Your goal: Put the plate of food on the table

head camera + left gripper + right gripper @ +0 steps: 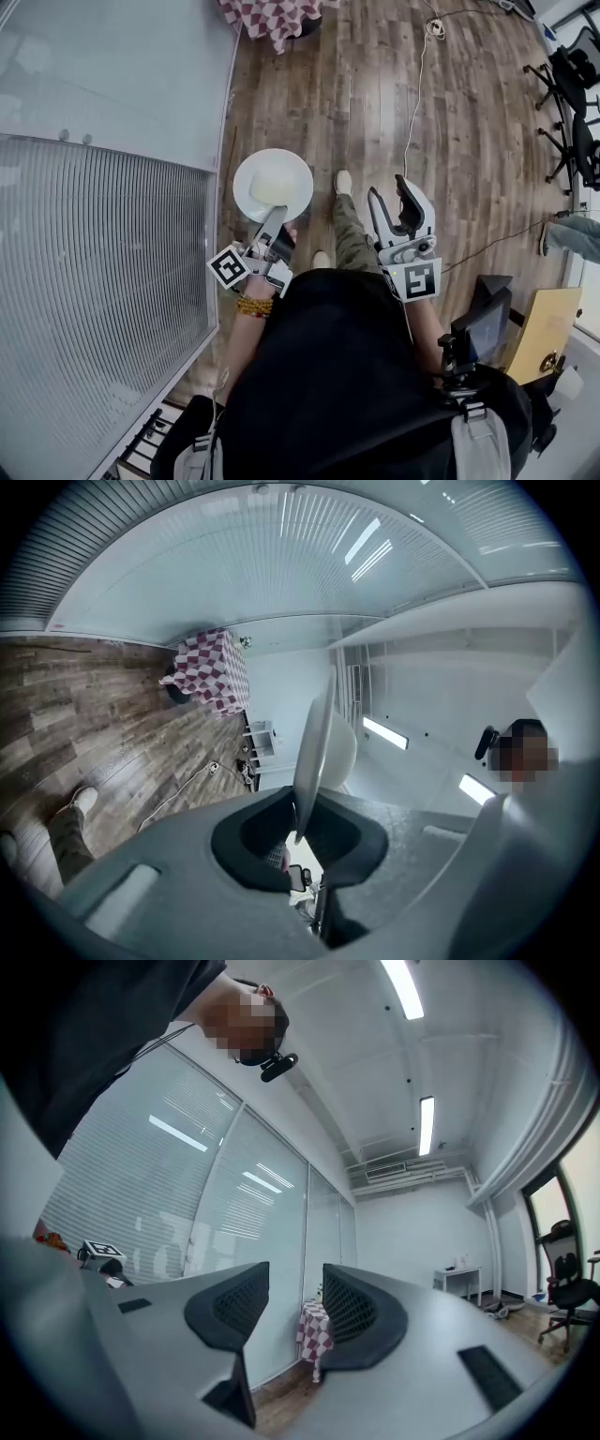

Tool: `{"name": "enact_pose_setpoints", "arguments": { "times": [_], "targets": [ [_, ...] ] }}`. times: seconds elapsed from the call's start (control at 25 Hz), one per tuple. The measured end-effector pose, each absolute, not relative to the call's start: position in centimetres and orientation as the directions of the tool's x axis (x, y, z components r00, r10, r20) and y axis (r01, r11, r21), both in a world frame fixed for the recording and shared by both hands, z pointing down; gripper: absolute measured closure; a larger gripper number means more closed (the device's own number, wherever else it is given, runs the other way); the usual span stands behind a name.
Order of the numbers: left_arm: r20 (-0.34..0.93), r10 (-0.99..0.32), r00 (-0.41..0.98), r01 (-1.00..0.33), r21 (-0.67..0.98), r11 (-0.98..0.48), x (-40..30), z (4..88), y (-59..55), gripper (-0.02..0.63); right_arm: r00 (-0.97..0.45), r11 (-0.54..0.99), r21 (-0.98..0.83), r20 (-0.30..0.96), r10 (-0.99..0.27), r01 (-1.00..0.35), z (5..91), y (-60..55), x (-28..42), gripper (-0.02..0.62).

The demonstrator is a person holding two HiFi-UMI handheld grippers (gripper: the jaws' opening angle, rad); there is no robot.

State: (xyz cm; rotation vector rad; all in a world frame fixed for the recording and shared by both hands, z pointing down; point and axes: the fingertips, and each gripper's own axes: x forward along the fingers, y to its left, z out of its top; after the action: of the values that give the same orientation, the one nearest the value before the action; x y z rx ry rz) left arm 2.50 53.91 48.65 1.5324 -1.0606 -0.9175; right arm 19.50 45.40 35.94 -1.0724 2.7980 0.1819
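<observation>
A white plate with a pale slab of food on it is carried level above the wooden floor, next to a glass wall. My left gripper is shut on the plate's near rim. In the left gripper view the plate shows edge-on, clamped between the dark jaws. My right gripper is held out in front of the person, open and empty; in the right gripper view its gripper shows a gap with nothing in it. A table with a red-and-white checked cloth stands far ahead.
A frosted glass wall runs along the left. A cable trails over the wooden floor. Office chairs stand at the right. The person's feet are on the floor below. A second person's leg shows at the right edge.
</observation>
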Motion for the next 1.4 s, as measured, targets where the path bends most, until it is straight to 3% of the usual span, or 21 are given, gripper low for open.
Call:
{"name": "enact_pose_setpoints", "arguments": {
  "times": [0.32, 0.64, 1.0, 1.4],
  "targets": [
    [-0.018, -0.957, 0.289, -0.182, 0.98, -0.073, 0.5, 47.0, 39.9, 0.584, -0.781, 0.796, 0.029, -0.219, -0.586, -0.605, 32.8, 29.4, 15.6, 0.413],
    [-0.007, -0.958, 0.287, -0.167, 0.984, -0.057, -0.9, 45.9, 26.8, 0.584, -0.799, 0.809, 0.017, -0.176, -0.575, -0.587, 34.4, 16.4, 14.1, 0.413],
    [0.017, -0.954, 0.298, -0.204, 0.978, -0.046, -2.7, 45.6, 18.9, 0.584, -0.808, 0.818, -0.025, -0.141, -0.572, -0.575, 36.4, 8.6, 13.1, 0.414],
    [-0.016, -0.951, 0.307, -0.169, 0.983, -0.071, -9.5, 47.3, 9.5, 0.584, -0.8, 0.805, -0.017, -0.101, -0.592, -0.593, 38.4, 1.8, 8.1, 0.414]
  ]
}}
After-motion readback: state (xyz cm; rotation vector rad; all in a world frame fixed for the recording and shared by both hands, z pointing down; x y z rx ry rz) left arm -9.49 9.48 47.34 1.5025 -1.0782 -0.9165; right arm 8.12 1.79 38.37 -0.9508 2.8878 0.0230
